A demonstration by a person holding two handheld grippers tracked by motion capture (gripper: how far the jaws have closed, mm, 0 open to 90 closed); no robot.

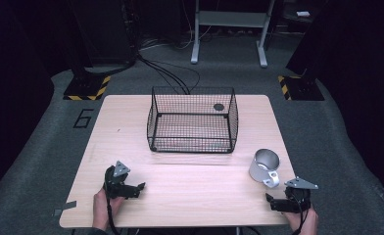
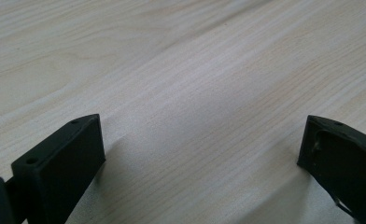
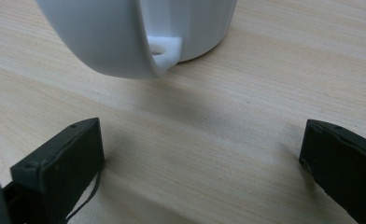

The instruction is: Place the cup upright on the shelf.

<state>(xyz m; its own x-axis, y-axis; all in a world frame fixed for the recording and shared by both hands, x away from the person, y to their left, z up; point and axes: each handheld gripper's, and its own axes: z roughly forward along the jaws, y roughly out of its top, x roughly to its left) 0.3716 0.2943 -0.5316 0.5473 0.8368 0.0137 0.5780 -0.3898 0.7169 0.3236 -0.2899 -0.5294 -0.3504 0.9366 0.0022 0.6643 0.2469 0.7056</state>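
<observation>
the white mug [image 1: 265, 166] stands upright on the wooden table [image 1: 190, 196] near its right edge, in front of and to the right of the wire basket [image 1: 192, 126], with its handle [image 3: 165, 53] pointing toward the right gripper [image 1: 269, 201], whose jaws stand wide apart and empty just short of it. to take the mug cleanly, the right gripper should probably ease forward low and level until the handle or the near wall sits squarely between the jaws, then close slowly so the mug doesn't tip or skid. the left gripper [image 1: 140, 189] rests over bare wood at the near left, jaws also wide and holding nothing, and is best kept well apart from the approach.
</observation>
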